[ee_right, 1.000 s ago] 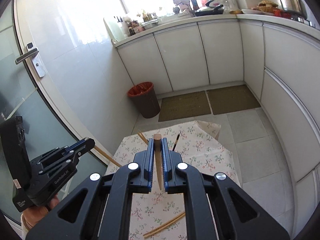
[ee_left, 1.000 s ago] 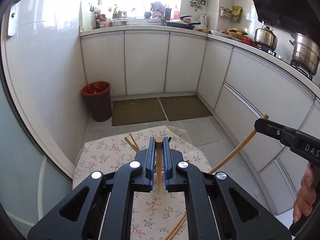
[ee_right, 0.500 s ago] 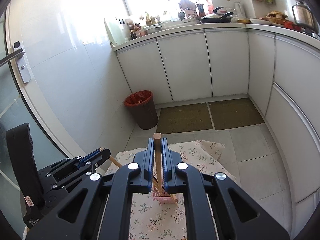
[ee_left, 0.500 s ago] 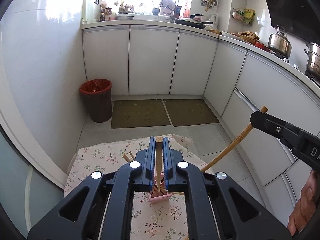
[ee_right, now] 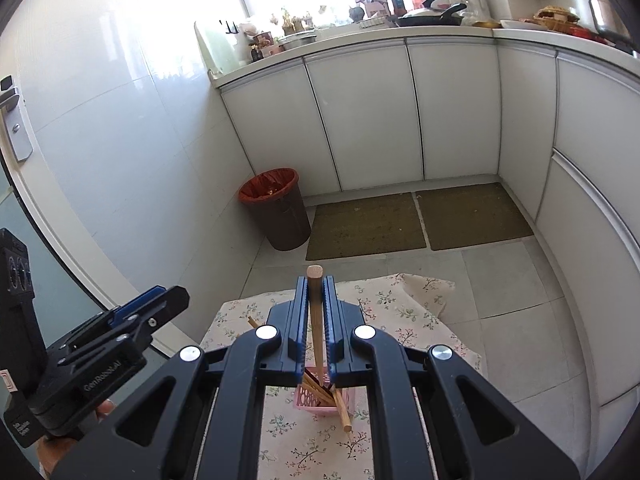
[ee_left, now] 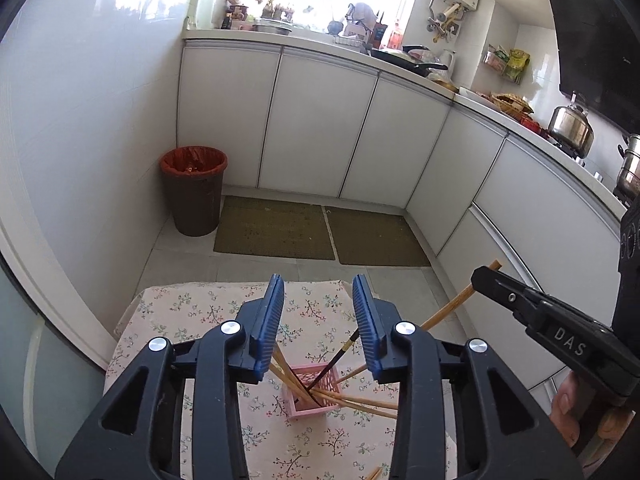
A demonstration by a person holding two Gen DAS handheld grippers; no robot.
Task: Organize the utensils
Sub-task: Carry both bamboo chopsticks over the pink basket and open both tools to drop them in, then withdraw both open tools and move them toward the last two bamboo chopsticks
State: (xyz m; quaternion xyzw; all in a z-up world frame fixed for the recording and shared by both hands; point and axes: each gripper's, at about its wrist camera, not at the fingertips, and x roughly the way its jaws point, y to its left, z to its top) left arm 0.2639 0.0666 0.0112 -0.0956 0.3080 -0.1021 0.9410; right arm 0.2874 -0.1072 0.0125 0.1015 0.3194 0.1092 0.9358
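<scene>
A pink slotted holder [ee_left: 310, 398] [ee_right: 314, 400] stands on the floral tablecloth [ee_left: 192, 312] [ee_right: 400, 312], with several wooden chopsticks and one dark one leaning in it. My left gripper [ee_left: 317, 284] hovers just above it, its jaws opening with nothing between the pads; the right wrist view shows this left gripper [ee_right: 168, 298] at the left. My right gripper [ee_right: 315, 282] is shut on a wooden chopstick [ee_right: 316, 340] whose lower end reaches down to the holder. From the left wrist view, the right gripper [ee_left: 482, 276] holds that chopstick [ee_left: 452, 308] slanting toward the holder.
A brown bin with a red liner [ee_left: 194, 192] stands on the floor by the wall, with two green mats [ee_left: 276, 228] beyond the table. White cabinets [ee_left: 320, 128] line the back and right, under cluttered counters. A loose chopstick end [ee_left: 374, 474] lies on the cloth near me.
My left gripper has opened and let go of its chopstick, which now leans in the pink holder. Both grippers moved forward and down over the holder. The right one keeps its chopstick.
</scene>
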